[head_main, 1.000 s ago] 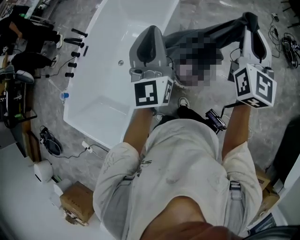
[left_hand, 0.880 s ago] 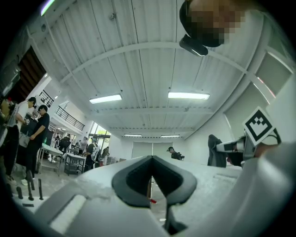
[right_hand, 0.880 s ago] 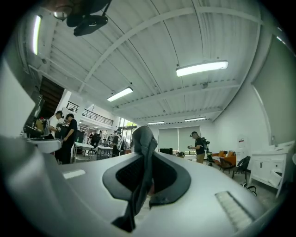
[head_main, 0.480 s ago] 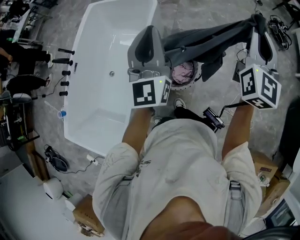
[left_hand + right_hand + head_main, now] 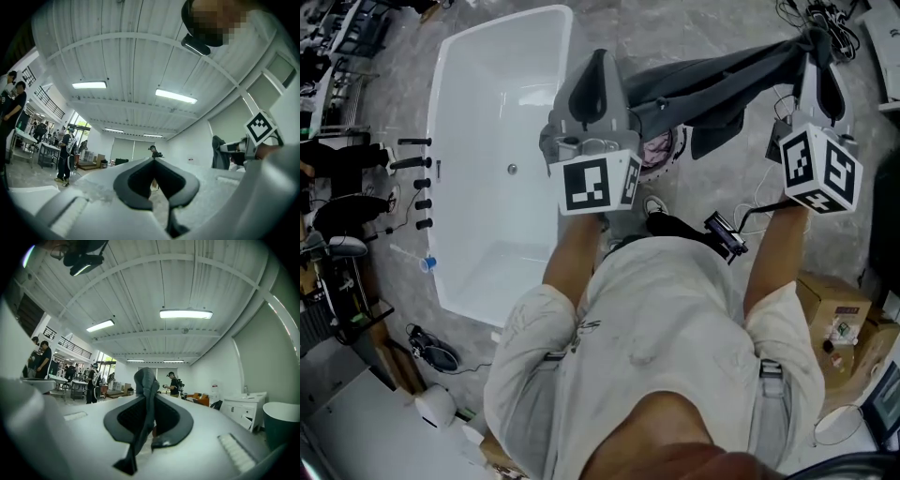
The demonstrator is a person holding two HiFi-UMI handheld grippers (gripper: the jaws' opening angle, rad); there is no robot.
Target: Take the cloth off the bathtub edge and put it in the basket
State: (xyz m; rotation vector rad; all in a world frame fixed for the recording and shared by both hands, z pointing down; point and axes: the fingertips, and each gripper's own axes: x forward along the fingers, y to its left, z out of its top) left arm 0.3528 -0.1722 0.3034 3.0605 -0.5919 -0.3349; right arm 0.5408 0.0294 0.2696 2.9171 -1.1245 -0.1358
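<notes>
A dark grey cloth [image 5: 722,80] hangs stretched in the air, and my right gripper [image 5: 814,42] is shut on its upper right end. In the right gripper view the cloth [image 5: 146,380] passes up between the closed jaws of that gripper [image 5: 149,397]. Its lower end sags beside my left gripper [image 5: 600,58], over a round basket [image 5: 673,150] with something pink inside. In the left gripper view the left gripper [image 5: 153,160] has its jaws together with nothing seen between them. The white bathtub [image 5: 469,103] lies to the left.
Black fittings [image 5: 417,173] lie on the floor left of the tub. A cardboard box [image 5: 834,305] sits at the right and cables [image 5: 825,14] at the top right. A pair of shoes [image 5: 431,352] is at the lower left. A green bin [image 5: 281,423] stands nearby.
The tub has slid left in the head view as the person turns right. Both grippers keep their places with the cloth still stretched, and the basket now shows under it.
</notes>
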